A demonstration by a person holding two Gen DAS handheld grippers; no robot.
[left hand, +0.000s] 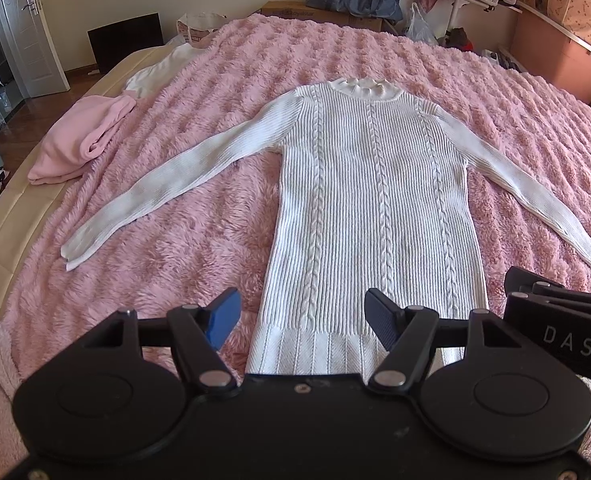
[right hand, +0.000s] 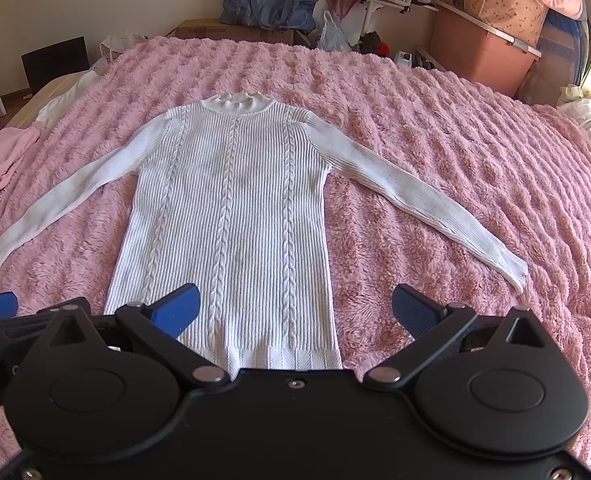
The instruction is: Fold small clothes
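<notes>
A white sweater [left hand: 375, 216] lies flat and face up in the middle of a pink fuzzy blanket [left hand: 223, 92] that covers the bed, collar at the far end, hem at the near end, both sleeves spread out and angled down toward the near corners. The left gripper [left hand: 302, 320] hangs over the left half of the hem with its blue fingers [left hand: 225, 316] spread wide, holding nothing. The right gripper [right hand: 295, 314] hangs over the hem's right corner, also spread wide and empty, one finger above the knit and the other above bare blanket. The two grippers sit just beside each other; each shows at the edge of the other's view. There is bare blanket on both sides of the body between it and the sleeves, and a broad free stretch beyond the right sleeve. On the left, a folded pink garment [left hand: 79, 140] rests near the bed's edge, close to the left sleeve but apart from it, with a white cloth [left hand: 163, 66] farther back. Past the far edge stand a cardboard box [right hand: 231, 32], a blue bag [right hand: 267, 0], a plastic bag [right hand: 331, 34] and a pink storage bin [right hand: 483, 50], all well apart from the sweater.
</notes>
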